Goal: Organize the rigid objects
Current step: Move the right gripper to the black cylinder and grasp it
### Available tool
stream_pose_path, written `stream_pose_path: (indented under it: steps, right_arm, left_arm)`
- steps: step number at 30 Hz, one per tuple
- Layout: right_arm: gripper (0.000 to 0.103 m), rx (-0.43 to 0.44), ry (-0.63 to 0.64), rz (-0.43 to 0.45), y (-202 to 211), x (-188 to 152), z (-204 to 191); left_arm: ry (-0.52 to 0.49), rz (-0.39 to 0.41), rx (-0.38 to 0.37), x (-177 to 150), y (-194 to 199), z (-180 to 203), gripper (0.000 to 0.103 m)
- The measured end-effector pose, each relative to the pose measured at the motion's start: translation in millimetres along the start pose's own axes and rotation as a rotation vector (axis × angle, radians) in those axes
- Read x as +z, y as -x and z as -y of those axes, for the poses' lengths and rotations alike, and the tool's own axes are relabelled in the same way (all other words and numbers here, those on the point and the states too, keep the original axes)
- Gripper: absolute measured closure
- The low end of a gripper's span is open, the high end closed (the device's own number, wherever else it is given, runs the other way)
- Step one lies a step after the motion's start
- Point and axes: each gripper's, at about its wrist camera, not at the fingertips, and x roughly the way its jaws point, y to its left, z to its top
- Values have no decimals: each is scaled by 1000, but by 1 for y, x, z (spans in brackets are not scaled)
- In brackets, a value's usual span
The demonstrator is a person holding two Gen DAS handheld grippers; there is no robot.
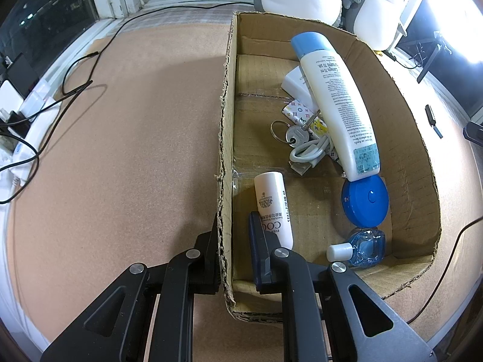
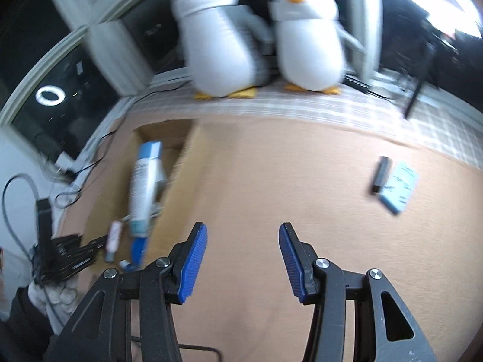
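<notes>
Cardboard box (image 1: 404, 138), brown, shallow and open-topped with ragged cut edges, sits on a tan cork-like tabletop (image 1: 120, 150) and holds the gathered items. Nearest, the left gripper (image 1: 234, 241) straddles the box's left wall, one black finger outside and one inside; whether it actually pinches the wall I cannot tell. Just beside the inner finger lies a small white cylindrical tube with printed lettering (image 1: 273, 208). To its right, in the near corner, is a small clear blue bottle with a white cap (image 1: 362, 246), touching a round blue disc-shaped case (image 1: 365, 200) beyond it. A tall white lotion bottle with a pale blue cap (image 1: 335, 105) leans lengthwise along the box, its base touching the disc. Under and beside it lie a coiled grey USB cable (image 1: 308, 152), a silver key on a ring (image 1: 294, 134), a white patterned flat case (image 1: 305, 114), and a white rectangular block (image 1: 295, 83). In the blurred right wrist view, the right gripper (image 2: 243, 259) hovers over bare tabletop, its blue-padded fingers wide apart and holding nothing. Well to its right lie a small black stick-shaped object (image 2: 381, 173) and, just beside it, a pale blue flat packet (image 2: 400, 190). Farthest back, two white and grey plush penguins (image 2: 217, 36) stand side by side on a checked cloth (image 2: 302, 105) before dark windows.
</notes>
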Motion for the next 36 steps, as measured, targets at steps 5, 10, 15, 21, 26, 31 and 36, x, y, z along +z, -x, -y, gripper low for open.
stream_pose_path:
  steps: [5, 10, 15, 21, 26, 31, 36]
  right_arm:
    - [58, -38, -115, -10, -7, 5, 54]
    - [57, -74, -183, -18, -17, 11, 96]
    - [58, -70, -227, -31, -26, 25, 119]
    - [59, -79, -246, -74, -44, 45, 128]
    - [62, -137, -235, -112, -62, 53, 132]
    - [67, -165, -224, -133, -75, 54, 133]
    - [68, -192, -220, -146, -82, 56, 136]
  left_arm:
    - [-1, 0, 0, 0, 0, 0, 90]
    - [-1, 0, 1, 0, 0, 1, 90]
    - [-2, -1, 2, 0, 0, 1, 90]
    - [-2, -1, 2, 0, -1, 1, 90]
    - [-1, -1, 1, -1, -1, 1, 90]
    - [-3, -1, 2, -1, -1, 1, 90]
    - [-3, -2, 3, -1, -1, 1, 90]
